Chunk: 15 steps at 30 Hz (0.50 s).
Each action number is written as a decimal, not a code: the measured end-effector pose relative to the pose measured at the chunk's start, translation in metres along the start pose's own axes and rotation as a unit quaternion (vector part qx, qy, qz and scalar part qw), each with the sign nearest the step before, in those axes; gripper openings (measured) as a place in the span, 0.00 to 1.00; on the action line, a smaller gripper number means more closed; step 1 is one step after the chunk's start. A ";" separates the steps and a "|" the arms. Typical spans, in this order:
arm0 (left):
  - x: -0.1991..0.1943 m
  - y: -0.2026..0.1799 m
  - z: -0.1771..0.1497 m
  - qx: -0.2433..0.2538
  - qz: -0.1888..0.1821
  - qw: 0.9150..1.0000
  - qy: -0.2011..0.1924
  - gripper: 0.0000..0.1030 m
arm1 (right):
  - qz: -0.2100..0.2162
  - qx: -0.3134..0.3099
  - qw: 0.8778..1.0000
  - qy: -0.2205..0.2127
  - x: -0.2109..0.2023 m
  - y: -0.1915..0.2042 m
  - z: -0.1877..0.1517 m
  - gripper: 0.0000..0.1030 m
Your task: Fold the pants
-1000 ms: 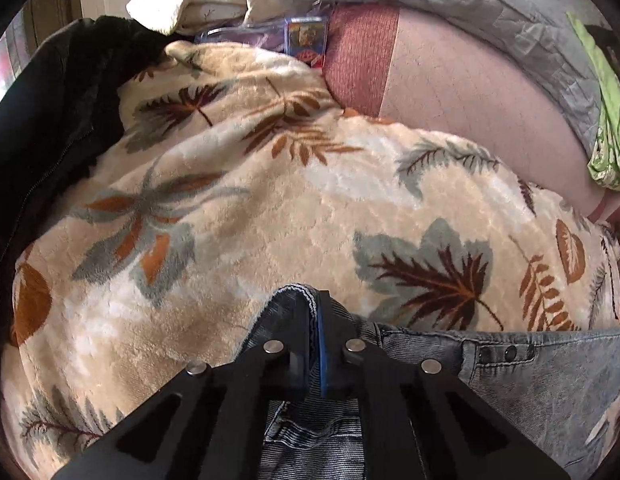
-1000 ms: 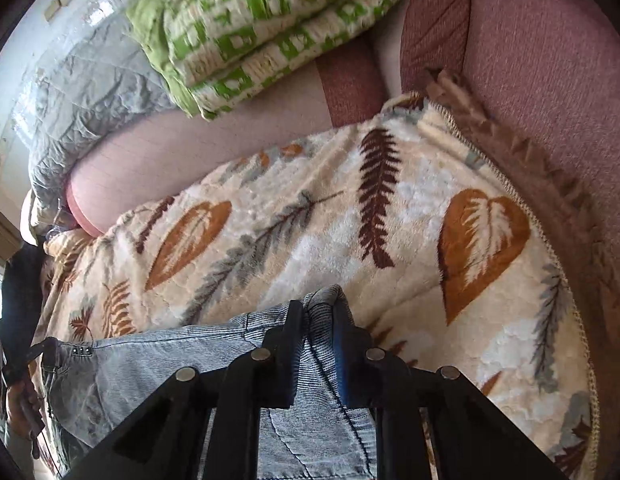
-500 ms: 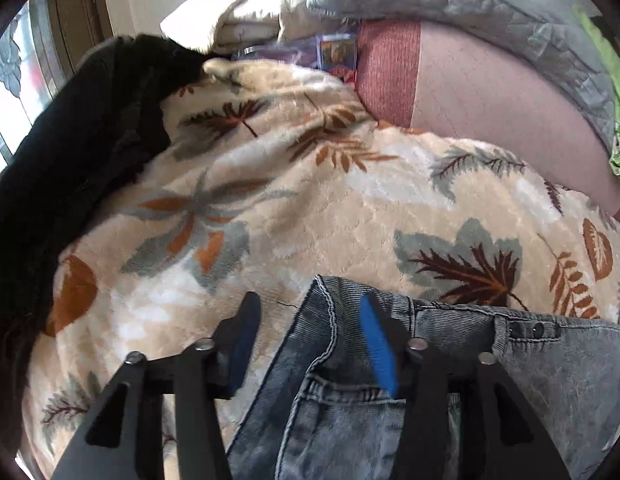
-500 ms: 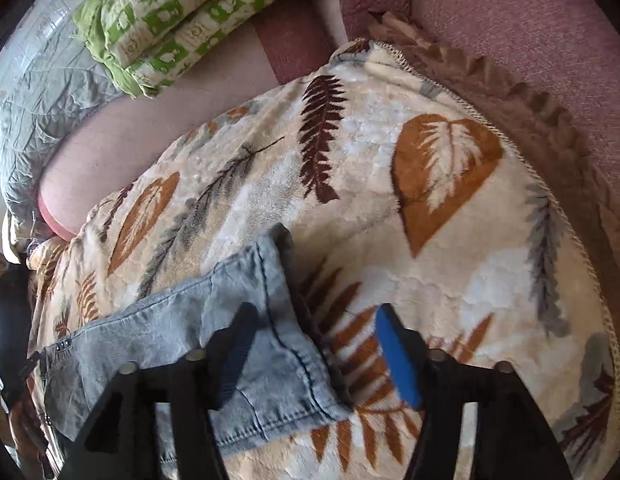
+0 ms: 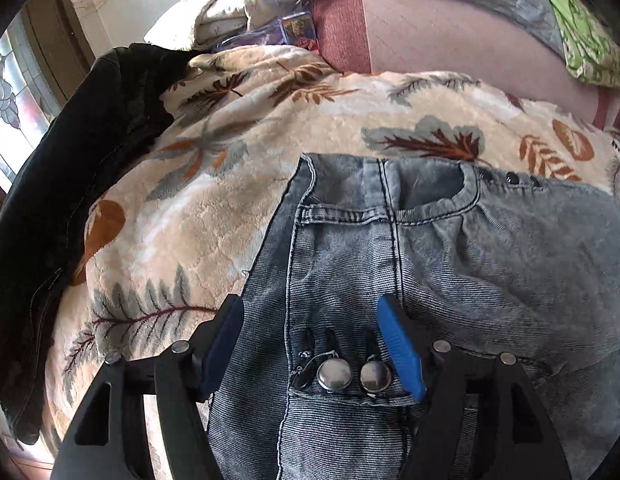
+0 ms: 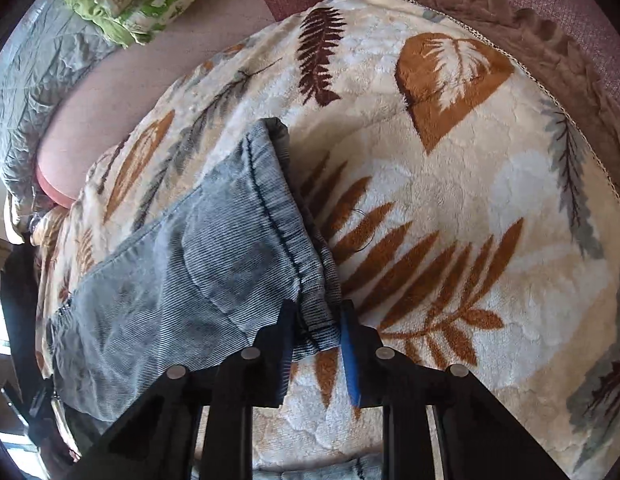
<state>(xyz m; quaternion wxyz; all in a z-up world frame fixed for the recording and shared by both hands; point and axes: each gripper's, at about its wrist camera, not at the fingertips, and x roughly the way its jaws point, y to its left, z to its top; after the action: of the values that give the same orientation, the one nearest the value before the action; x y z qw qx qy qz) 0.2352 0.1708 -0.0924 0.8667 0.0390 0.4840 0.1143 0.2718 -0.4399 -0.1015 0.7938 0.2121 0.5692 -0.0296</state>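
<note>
Jeans (image 5: 450, 248) lie flat on a leaf-print blanket (image 5: 237, 216), long axis running 9 to 3 across the left view, waist end under the left gripper (image 5: 310, 340), hem end under the right gripper (image 6: 316, 332). Left jaws wide, have just opened a little further, straddling the waistband with 2 metal buttons (image 5: 354, 376) between the pads, nothing clamped. Right jaws narrow, have just been closing, with the hem corner (image 6: 318, 320) between them; whether the pads press on it, cannot tell. From the right gripper the leg stretches toward 10 o'clock. Both grippers point steeply down. Next move likely turns on the right, nearer a grip: carry hem toward waist.
</note>
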 end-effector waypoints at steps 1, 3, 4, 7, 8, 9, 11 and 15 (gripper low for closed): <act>0.002 0.000 0.000 0.001 0.002 1.000 0.003 0.68 | -0.009 -0.016 1.000 -0.008 -0.011 0.006 -0.003 0.21; 0.006 0.001 0.002 0.000 0.005 1.000 0.008 0.69 | -0.022 -0.033 0.999 -0.018 -0.033 0.011 -0.010 0.21; 0.008 0.002 0.003 -0.002 0.007 1.000 0.013 0.69 | -0.038 -0.045 0.998 -0.028 -0.044 0.012 -0.013 0.21; 0.014 0.004 0.004 -0.003 0.002 1.000 0.024 0.69 | -0.047 -0.042 0.998 -0.013 -0.046 0.001 -0.022 0.21; 0.014 0.005 0.004 -0.003 0.002 1.000 0.024 0.69 | -0.062 -0.046 0.997 0.006 -0.034 -0.002 -0.026 0.22; 0.012 0.005 0.005 -0.003 0.004 1.000 0.025 0.69 | -0.086 -0.046 0.995 0.020 -0.022 -0.007 -0.030 0.24; 0.003 0.005 0.008 -0.002 0.011 1.000 0.020 0.69 | -0.102 -0.048 0.993 0.026 -0.009 -0.012 -0.038 0.30; -0.031 0.005 0.011 0.004 0.002 0.999 -0.032 0.69 | -0.099 -0.042 0.993 -0.042 -0.048 -0.007 -0.047 0.54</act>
<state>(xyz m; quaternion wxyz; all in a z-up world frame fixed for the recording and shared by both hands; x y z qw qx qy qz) 0.2278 0.1684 -0.0602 0.8813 0.0468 0.4565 0.1125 0.2109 -0.4384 -0.0718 0.8183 0.1196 0.5544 -0.0934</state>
